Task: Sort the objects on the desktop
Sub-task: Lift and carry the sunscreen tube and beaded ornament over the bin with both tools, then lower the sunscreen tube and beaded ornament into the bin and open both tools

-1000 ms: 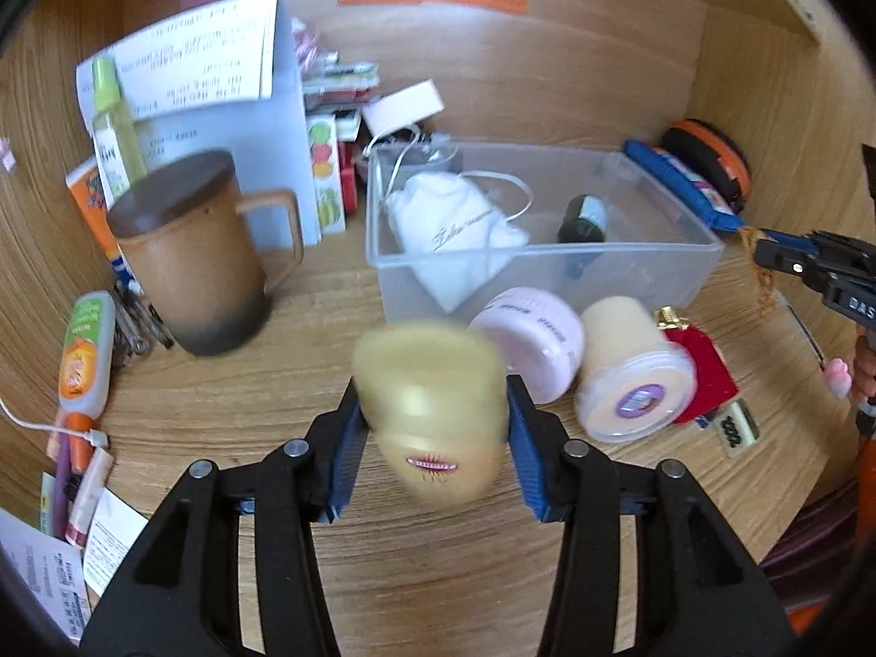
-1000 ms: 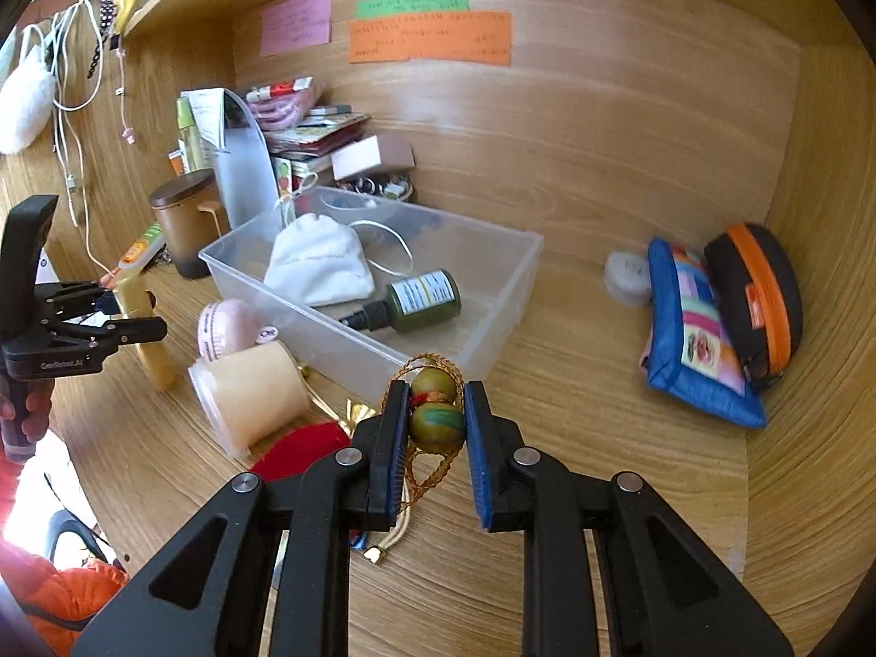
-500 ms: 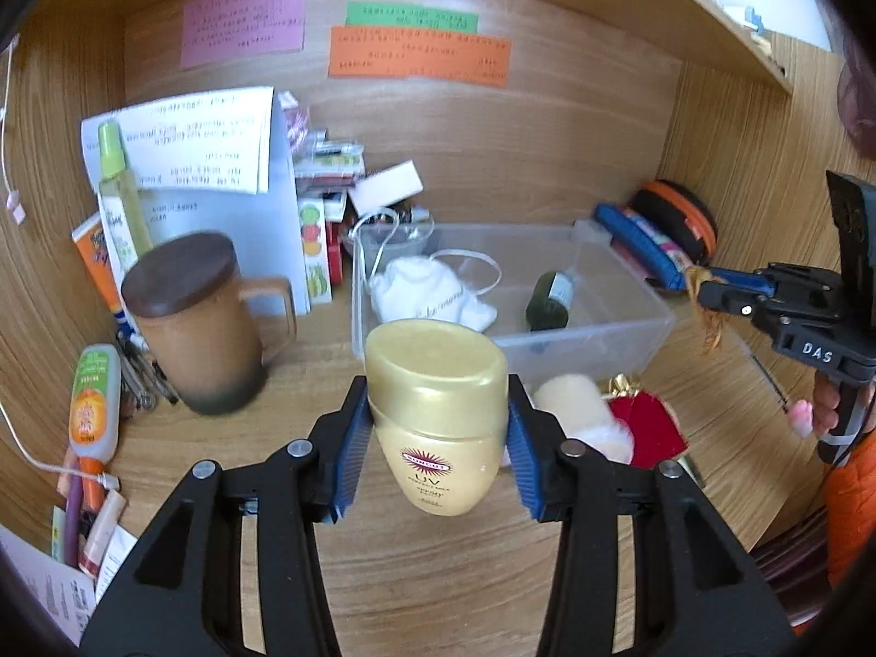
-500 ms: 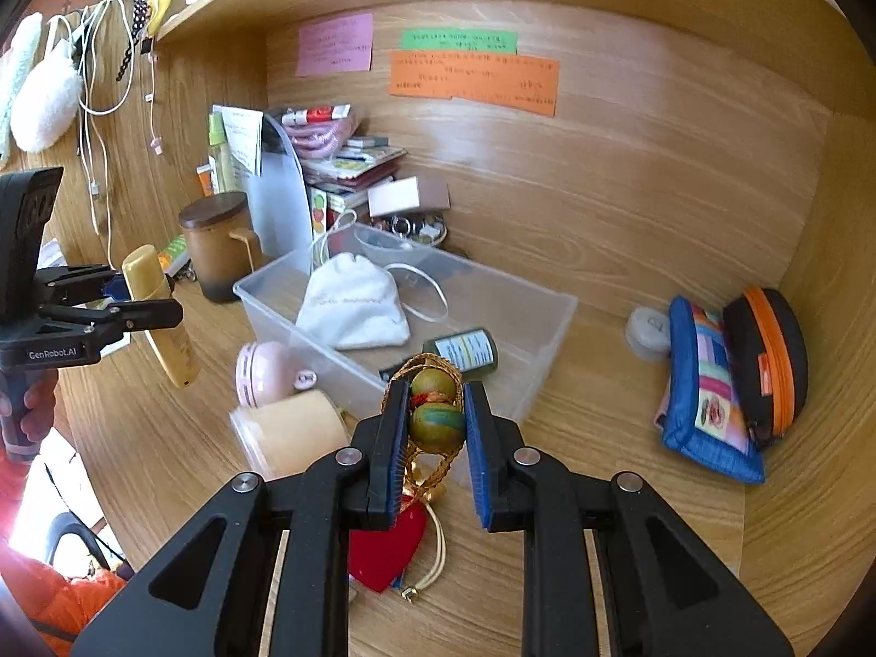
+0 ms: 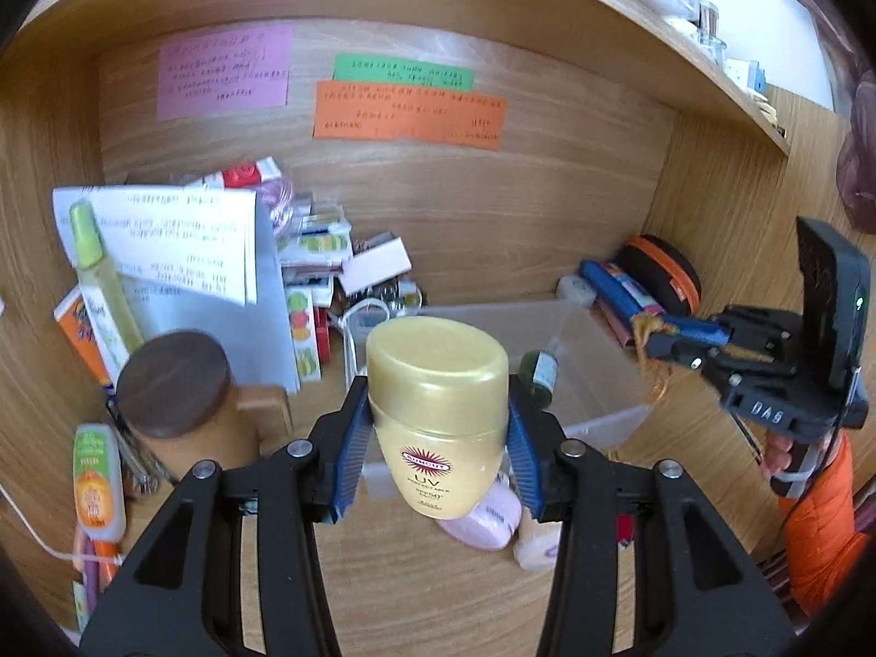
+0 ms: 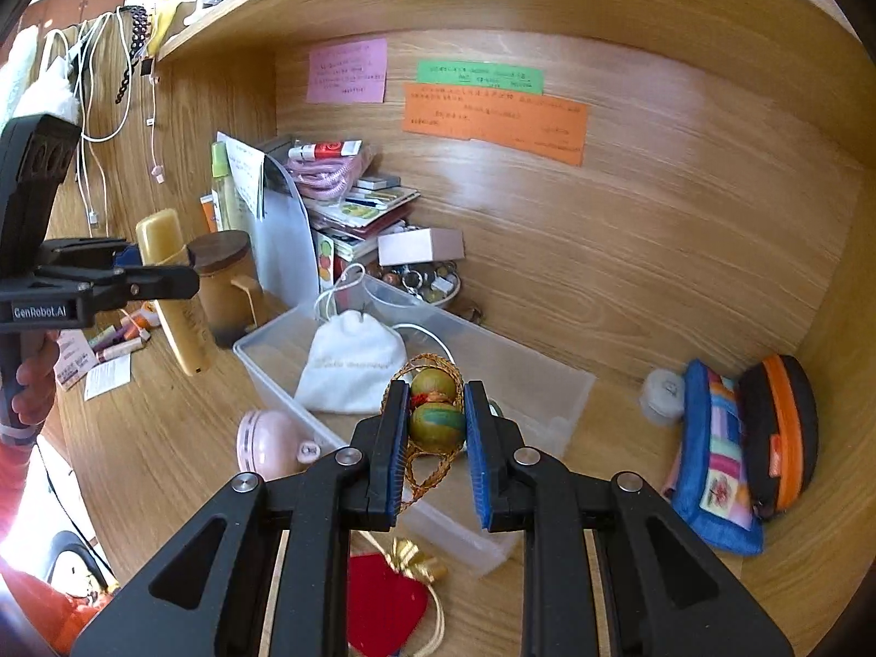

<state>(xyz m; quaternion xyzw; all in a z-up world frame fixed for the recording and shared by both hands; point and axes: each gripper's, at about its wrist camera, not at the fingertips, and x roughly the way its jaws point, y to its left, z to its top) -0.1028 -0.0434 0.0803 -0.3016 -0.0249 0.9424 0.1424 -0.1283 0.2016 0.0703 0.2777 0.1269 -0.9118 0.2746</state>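
My left gripper [image 5: 435, 438] is shut on a gold sunscreen bottle [image 5: 438, 410], held in the air in front of the clear plastic bin [image 5: 597, 378]. In the right wrist view this gripper [image 6: 180, 279] and the bottle [image 6: 169, 295] hang left of the bin [image 6: 547, 383]. My right gripper [image 6: 435, 438] is shut on a gourd charm in gold netting [image 6: 435, 416], held above the bin's near wall. In the left wrist view the right gripper [image 5: 651, 331] is at the right. A white pouch [image 6: 350, 364] and a green bottle [image 5: 539, 375] lie in the bin.
A brown lidded mug [image 5: 186, 405] stands left of the bin. A pink compact [image 6: 268, 443], a red pouch [image 6: 383, 602] and a cream jar [image 5: 539, 547] lie in front of it. Zip pouches [image 6: 739, 454] lean at the right wall. Books and papers [image 5: 219, 252] fill the back left.
Both grippers have risen with their objects. The left one lifted the sunscreen bottle higher off the desk; the right one carried the gourd charm up and over the bin's near wall.
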